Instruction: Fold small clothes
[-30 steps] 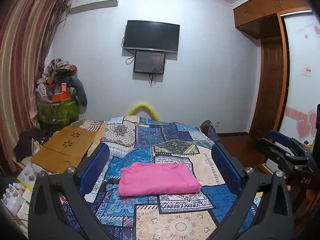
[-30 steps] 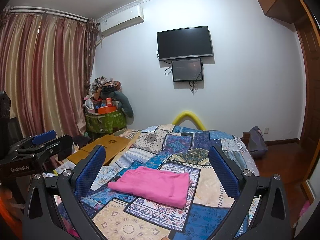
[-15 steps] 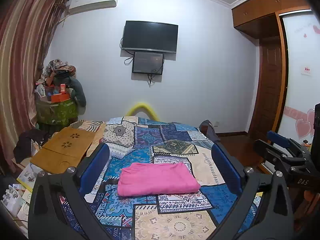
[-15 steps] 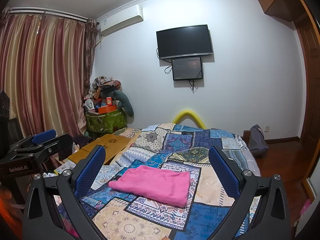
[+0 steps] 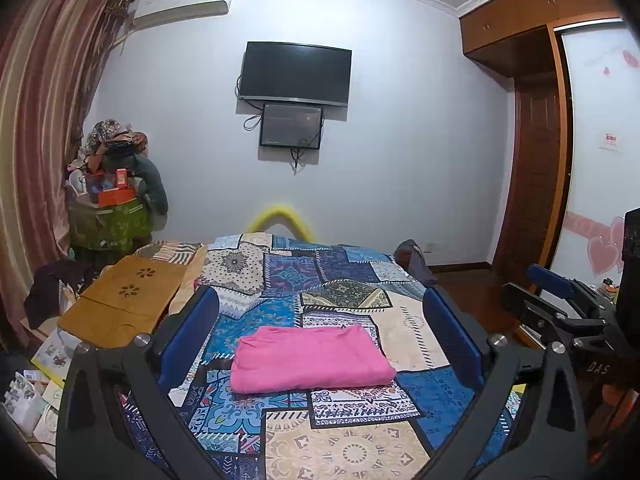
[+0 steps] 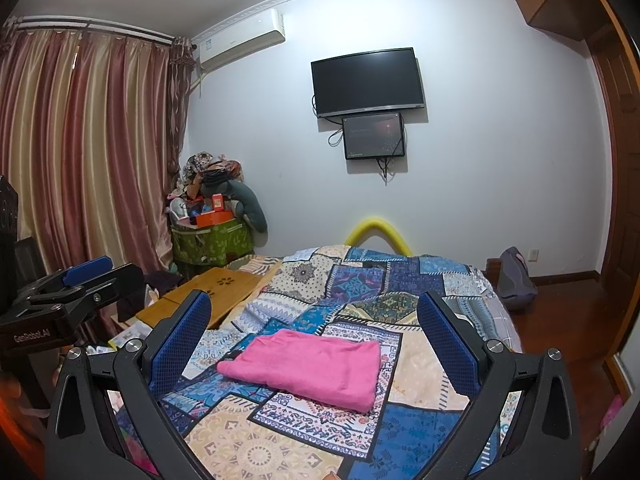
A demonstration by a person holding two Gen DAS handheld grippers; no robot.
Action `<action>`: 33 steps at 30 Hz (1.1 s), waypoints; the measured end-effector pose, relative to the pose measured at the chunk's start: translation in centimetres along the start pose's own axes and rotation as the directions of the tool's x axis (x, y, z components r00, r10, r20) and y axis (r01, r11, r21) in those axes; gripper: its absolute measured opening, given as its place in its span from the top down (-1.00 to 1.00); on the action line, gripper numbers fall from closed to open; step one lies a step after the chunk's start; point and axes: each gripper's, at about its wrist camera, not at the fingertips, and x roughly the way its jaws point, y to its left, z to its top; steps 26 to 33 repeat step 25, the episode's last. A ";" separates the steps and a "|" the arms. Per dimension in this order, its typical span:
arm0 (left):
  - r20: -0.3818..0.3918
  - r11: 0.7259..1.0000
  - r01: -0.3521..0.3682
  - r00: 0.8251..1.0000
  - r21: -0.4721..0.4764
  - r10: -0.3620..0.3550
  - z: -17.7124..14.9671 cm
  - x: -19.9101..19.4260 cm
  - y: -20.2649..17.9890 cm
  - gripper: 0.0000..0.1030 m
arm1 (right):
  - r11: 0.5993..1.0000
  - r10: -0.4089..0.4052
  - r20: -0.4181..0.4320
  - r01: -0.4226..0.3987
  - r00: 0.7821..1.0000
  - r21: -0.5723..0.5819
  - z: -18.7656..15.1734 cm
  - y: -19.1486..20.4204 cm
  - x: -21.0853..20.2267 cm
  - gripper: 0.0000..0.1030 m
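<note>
A pink garment lies folded into a neat rectangle on the patchwork bedspread; it also shows in the right wrist view. My left gripper is open and empty, held above the bed short of the garment. My right gripper is open and empty too, likewise back from the garment. Each gripper shows at the edge of the other's view: the right one and the left one.
A wooden lap desk lies at the bed's left edge. A heaped green basket stands by the curtain. A TV hangs on the far wall. A bag sits on the floor at the right.
Both views have drifted slightly; the garment sits a touch lower in frame. The garment and the open jaws have not changed.
</note>
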 end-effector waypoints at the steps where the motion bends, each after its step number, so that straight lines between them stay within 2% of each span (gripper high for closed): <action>1: -0.002 1.000 0.003 1.000 0.001 -0.003 0.0 0.0 -0.1 -0.99 | 1.000 0.000 0.000 0.000 1.000 0.000 0.0 0.0 0.0 -0.99; 8: -0.011 1.000 0.027 1.000 0.000 -0.027 -0.1 0.1 -0.2 -0.99 | 1.000 -0.001 0.000 0.001 1.000 0.003 0.0 0.0 0.0 -0.99; 33: -0.013 0.999 0.032 0.999 0.000 -0.032 -0.3 0.1 -0.6 -0.99 | 1.000 -0.005 -0.003 0.005 1.000 0.005 -0.2 0.2 0.0 -0.99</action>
